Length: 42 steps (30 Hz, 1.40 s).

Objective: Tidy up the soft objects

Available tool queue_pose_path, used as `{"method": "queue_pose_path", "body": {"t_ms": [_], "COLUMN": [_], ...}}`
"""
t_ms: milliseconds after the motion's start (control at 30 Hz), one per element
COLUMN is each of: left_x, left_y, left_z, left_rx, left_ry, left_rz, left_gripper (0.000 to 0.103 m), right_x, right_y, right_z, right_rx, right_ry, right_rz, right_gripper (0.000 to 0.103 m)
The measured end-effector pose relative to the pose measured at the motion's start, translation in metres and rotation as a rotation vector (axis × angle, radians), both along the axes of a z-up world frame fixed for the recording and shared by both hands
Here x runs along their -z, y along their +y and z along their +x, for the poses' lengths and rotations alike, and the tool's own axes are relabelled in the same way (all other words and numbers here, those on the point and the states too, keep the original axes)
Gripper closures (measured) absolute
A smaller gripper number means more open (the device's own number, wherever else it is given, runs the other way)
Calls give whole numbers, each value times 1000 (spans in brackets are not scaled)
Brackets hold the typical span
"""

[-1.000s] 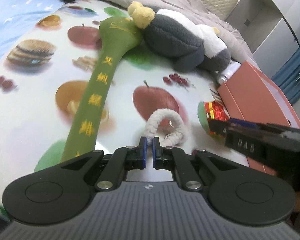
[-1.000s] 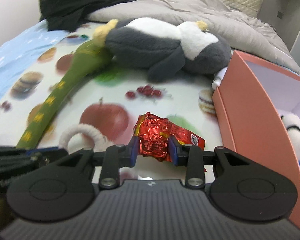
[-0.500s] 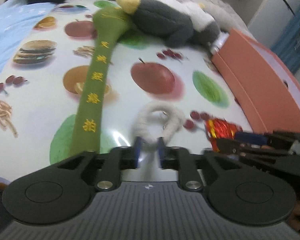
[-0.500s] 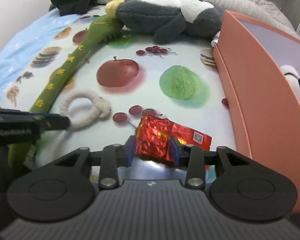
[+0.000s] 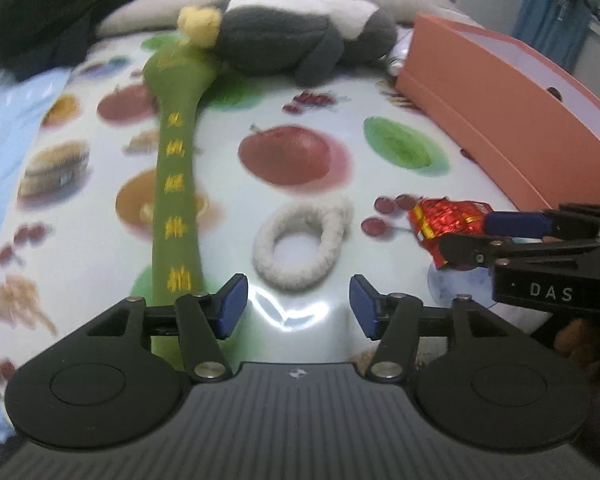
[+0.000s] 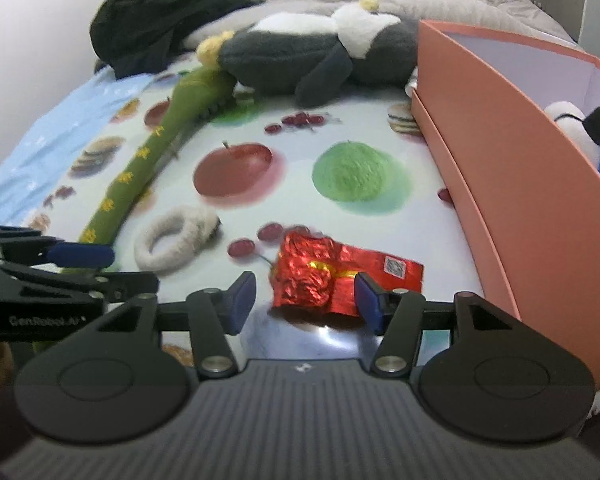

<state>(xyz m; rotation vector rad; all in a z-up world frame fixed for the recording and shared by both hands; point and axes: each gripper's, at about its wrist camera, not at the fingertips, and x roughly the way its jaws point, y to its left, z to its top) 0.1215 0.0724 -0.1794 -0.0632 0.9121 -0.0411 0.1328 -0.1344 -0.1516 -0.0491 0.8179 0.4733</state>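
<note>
Fluffy white ring [image 5: 303,242] lies flat on fruit-print sheet [image 5: 300,152], just beyond left gripper [image 5: 298,306]; jaws just opened, nothing between. Red foil packet [image 6: 332,278] lies at right gripper [image 6: 305,300], jaws just opening, pads clear. Green plush stick [image 5: 178,184] at 10 o'clock, pink box [image 6: 520,168] at 2.

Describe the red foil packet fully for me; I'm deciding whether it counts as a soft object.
The red foil packet is shiny, crinkled metallic red with gold markings and a small printed code square near its flatter right end; its left end is bunched and crumpled. It lies flat on the fruit-print cloth, beside the white fluffy ring and apart from the pink box. The right gripper has just been opening: its blue pads flank the packet without visibly pressing it.
</note>
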Motion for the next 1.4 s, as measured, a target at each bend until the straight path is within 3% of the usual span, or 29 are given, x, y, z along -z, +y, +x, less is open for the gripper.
{"method": "queue_pose_path", "body": {"t_ms": [167,333,467,633,667,933,1200,1400], "left_x": [-7,-4,1,11,13,19,18,13], "left_y": [-5,-9,-7,-3,-2,-3,-14,-18], "left_z": [9,23,33,42,44,45,37,30], "left_rx": [66,117,138,140,136,122,49,-38], "left_ry": [-41,-48,-36,-22,-13,1,-7,-16], "left_rz": [59,130,141,118,112,43,20,-35], "left_gripper": [35,35,35,35,35,37,81,86], "right_x": [3,17,17,16,15,9,2,-9], "right_y": [5,10,10,11,11,9,4,-1], "right_z": [4,13,11,9,9,7,5,1], "right_rx": [14,13,15,-7,-14,-25,-4,9], "right_ry": [-28,13,13,22,24,34,24,9], "right_rz": [-9,-54,-52,-61,-57,-50,-52,-43], "right_gripper": [46,44,42,54,60,63,63,63]}}
